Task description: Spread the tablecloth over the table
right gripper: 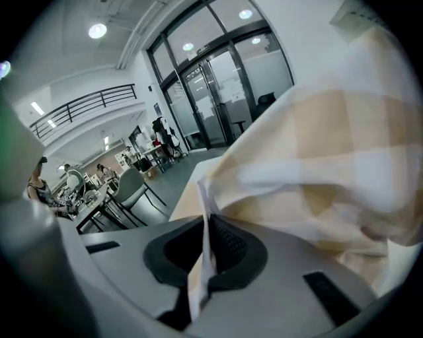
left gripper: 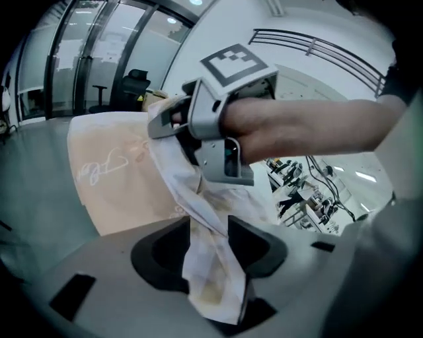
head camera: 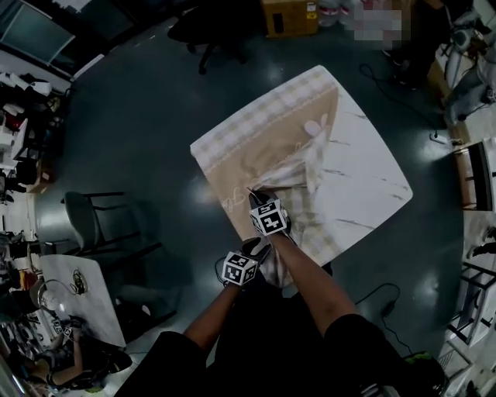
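There was 1 tablecloth [head camera: 263, 147] and 1 big white counter [head camera: 372, 178]. Tools: 2, i.e. left tool [left gripper: 208, 247] & right tool [right gripper: 206, 254]. Marker cubes: 2, i.e. left cube [head camera: 239, 268] & right cube [head camera: 269, 217]. Forearms in head view: 2. Round the room were 1 grey chair [head camera: 81, 221], 1 black office chair [head camera: 205, 31], 1 cardboard box [head camera: 288, 15] and 1 smaller counter [head camera: 81, 295]. Edge clutter was too small to count.

the left claw [left gripper: 210, 245] and right claw [right gripper: 206, 254] are pale grey with dark ribbed pads. each bears a white marker cube [head camera: 268, 217] printed with black squares. black short sleeves [head camera: 356, 341] fill the lower frame.
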`<state>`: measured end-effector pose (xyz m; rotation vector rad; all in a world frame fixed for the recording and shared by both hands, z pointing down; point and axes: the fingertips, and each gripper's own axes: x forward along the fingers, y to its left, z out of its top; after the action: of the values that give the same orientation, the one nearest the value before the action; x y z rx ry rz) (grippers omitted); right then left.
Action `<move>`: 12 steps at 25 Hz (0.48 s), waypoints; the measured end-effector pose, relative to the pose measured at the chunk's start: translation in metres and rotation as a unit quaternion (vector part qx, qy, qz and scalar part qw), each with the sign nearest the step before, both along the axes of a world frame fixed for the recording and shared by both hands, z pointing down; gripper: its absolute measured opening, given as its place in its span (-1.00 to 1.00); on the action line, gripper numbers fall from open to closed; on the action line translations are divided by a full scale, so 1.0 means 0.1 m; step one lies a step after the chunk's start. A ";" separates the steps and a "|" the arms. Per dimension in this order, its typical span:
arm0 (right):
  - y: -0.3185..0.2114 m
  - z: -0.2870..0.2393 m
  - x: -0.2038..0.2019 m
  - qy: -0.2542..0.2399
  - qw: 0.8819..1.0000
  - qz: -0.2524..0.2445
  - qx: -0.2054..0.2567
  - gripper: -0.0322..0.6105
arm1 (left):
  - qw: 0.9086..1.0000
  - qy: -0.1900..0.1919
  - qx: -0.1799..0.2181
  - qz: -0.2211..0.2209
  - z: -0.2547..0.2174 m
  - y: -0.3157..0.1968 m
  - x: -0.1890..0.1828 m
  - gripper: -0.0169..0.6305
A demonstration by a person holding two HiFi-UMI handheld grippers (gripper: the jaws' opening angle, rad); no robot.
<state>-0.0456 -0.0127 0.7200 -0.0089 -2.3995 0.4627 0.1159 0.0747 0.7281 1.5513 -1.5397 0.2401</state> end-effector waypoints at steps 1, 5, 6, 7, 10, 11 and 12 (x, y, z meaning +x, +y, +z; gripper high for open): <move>0.02 0.09 -0.03 0.009 1.000 -0.005 -0.004 -0.84 | 1.000 -0.001 0.003 0.011 0.01 -0.01 -0.02 -0.41; 0.03 0.07 -0.05 0.011 0.999 -0.020 -0.028 -0.41 | 0.999 -0.002 0.012 0.046 0.07 -0.05 -0.09 -0.41; 0.01 -0.03 0.00 0.005 1.000 -0.013 -0.028 -0.33 | 0.999 0.001 0.012 0.049 0.08 -0.04 -0.11 -0.41; -0.02 -0.17 0.08 -0.003 1.000 -0.003 -0.023 -0.31 | 0.999 0.004 0.013 0.049 0.09 -0.04 -0.14 -0.41; -0.24 -0.62 0.51 -0.037 0.998 0.050 0.001 -0.31 | 0.998 0.011 0.025 0.055 0.11 -0.09 -0.18 -0.41; -0.34 -0.72 0.70 -0.044 0.996 0.071 0.009 -0.32 | 0.998 0.012 0.030 0.059 0.12 -0.12 -0.18 -0.41; -0.46 -0.77 0.91 -0.043 0.995 0.092 0.017 -0.40 | 0.997 0.012 0.033 0.062 0.12 -0.14 -0.19 -0.41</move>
<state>0.0451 -0.0589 0.6434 0.2132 -2.5044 0.5150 0.0968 0.0607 0.7404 1.6994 -1.4482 0.2421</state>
